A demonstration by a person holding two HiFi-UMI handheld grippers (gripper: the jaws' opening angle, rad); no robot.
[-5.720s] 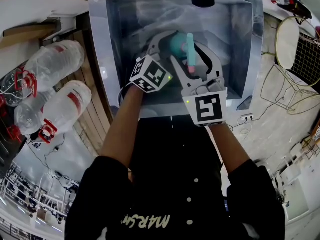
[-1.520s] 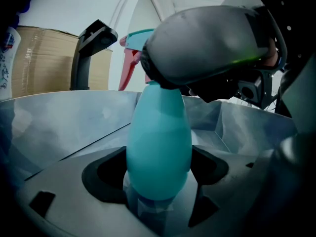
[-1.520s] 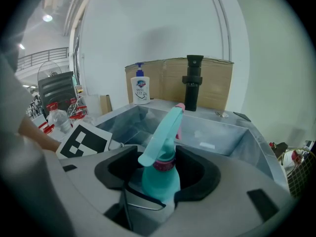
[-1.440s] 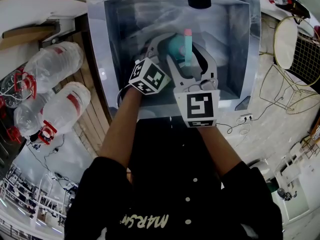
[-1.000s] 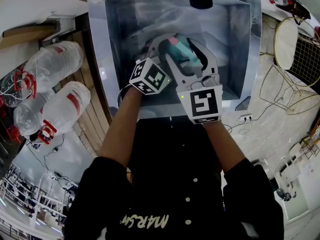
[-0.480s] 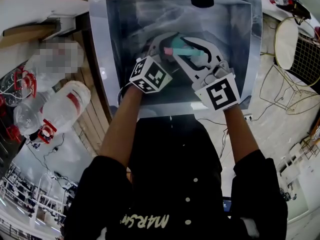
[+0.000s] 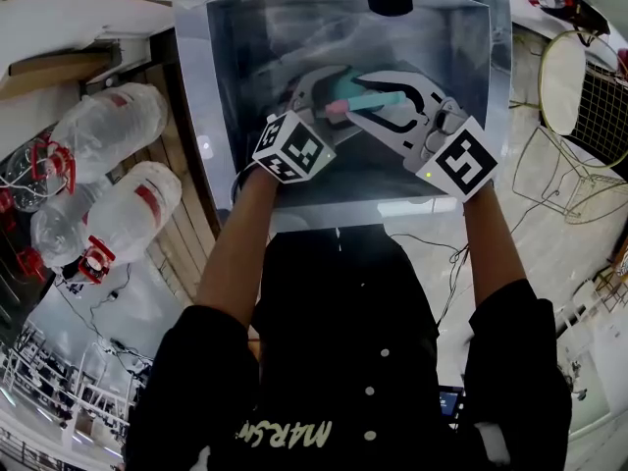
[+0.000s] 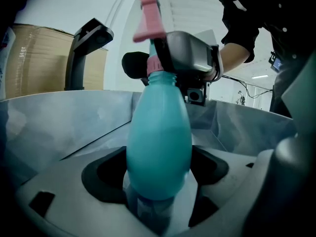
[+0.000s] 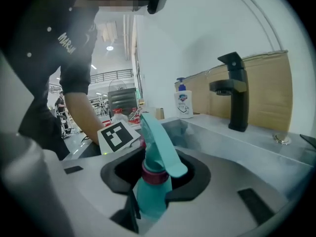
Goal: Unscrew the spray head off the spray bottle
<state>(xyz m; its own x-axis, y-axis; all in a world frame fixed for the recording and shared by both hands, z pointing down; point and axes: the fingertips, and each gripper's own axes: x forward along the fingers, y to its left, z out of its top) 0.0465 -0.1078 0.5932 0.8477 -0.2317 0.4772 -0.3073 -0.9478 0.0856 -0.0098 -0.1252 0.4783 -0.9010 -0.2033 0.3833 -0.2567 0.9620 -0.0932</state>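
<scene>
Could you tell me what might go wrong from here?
The left hand-held gripper clamps only the rounded lower end of the teal plastic spray bottle, so the bottle may spin instead of its pink-and-teal spray head unscrewing. The right hand-held gripper, whose jaws have just been closing on that head, might slip. A freed part could drop into the steel sink.

Head view: heavy fisheye bending at the edges; diffuse glare hazes the stainless steel sink (image 7: 201, 145). Left gripper view: strong white backlight from above, teal plastic spray bottle (image 8: 158, 142) close and soft, corners black. Right gripper view: bright pale background, near jaws blurred, corners vignetted.
</scene>
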